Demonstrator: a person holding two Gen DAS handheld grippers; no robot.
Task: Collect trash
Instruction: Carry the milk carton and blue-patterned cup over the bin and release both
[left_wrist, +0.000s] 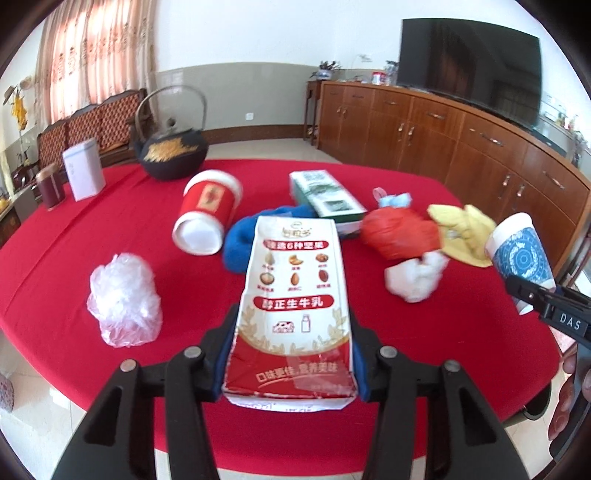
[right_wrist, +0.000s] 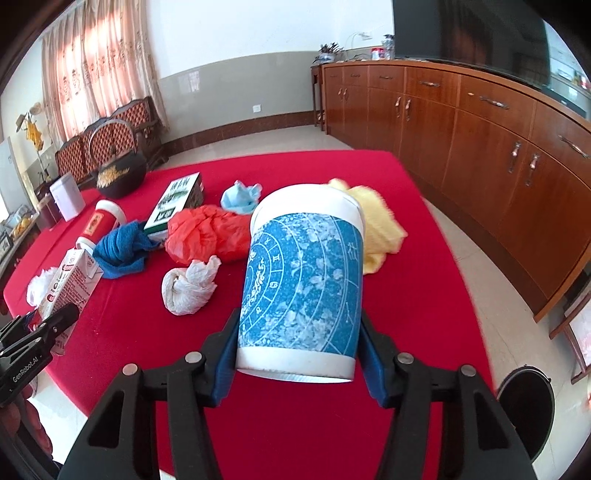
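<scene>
Currently both grippers are loaded — left gripper (left_wrist: 291, 354) fingers clamp the milk carton (left_wrist: 295, 295), right gripper (right_wrist: 299, 354) fingers clamp the paper cup (right_wrist: 303, 280); wads from 9 to 1 o'clock remain on the bench (right_wrist: 424, 295).

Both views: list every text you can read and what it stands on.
"6种坚果", "醇正生牛乳", "口味更佳,营养美味": milk carton.
"DAS": right gripper.
"GenRobot.AI": left gripper.
Zodiac signs, no words: blue cup.
Green box, red cup: too blurred to read.
</scene>
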